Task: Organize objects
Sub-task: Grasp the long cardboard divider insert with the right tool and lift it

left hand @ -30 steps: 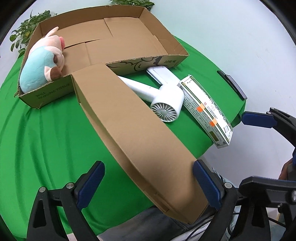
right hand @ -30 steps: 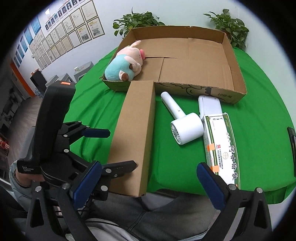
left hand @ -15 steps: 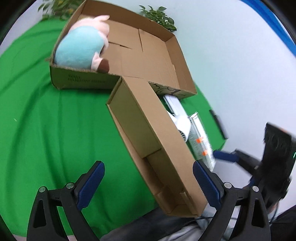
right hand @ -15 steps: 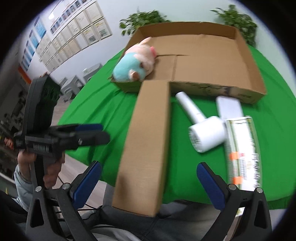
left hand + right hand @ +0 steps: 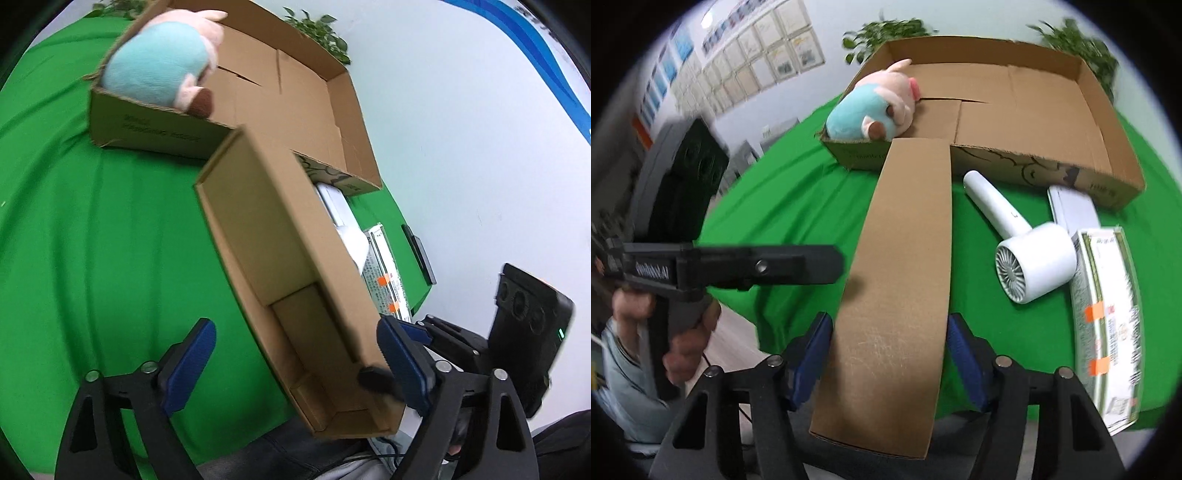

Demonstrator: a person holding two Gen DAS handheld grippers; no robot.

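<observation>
The left gripper (image 5: pixel 295 363), its jaws just narrowed yet released, has one blue pad by the right wall of the long cardboard box (image 5: pixel 905 251), which juts off the green table's (image 5: pixel 783 192) near edge. The right gripper (image 5: pixel 888 360) has just been closing and clamps that box's near end. At the far edge, a plush pig (image 5: pixel 873 110) fills the cardboard tray's (image 5: pixel 1027 96) left corner; a white hair dryer (image 5: pixel 1023 236) and a packet (image 5: pixel 1108 306) lie rightward.

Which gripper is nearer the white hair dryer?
Right. The right gripper straddles the long cardboard box beside the hair dryer; the left gripper is on the box's far side.
</observation>
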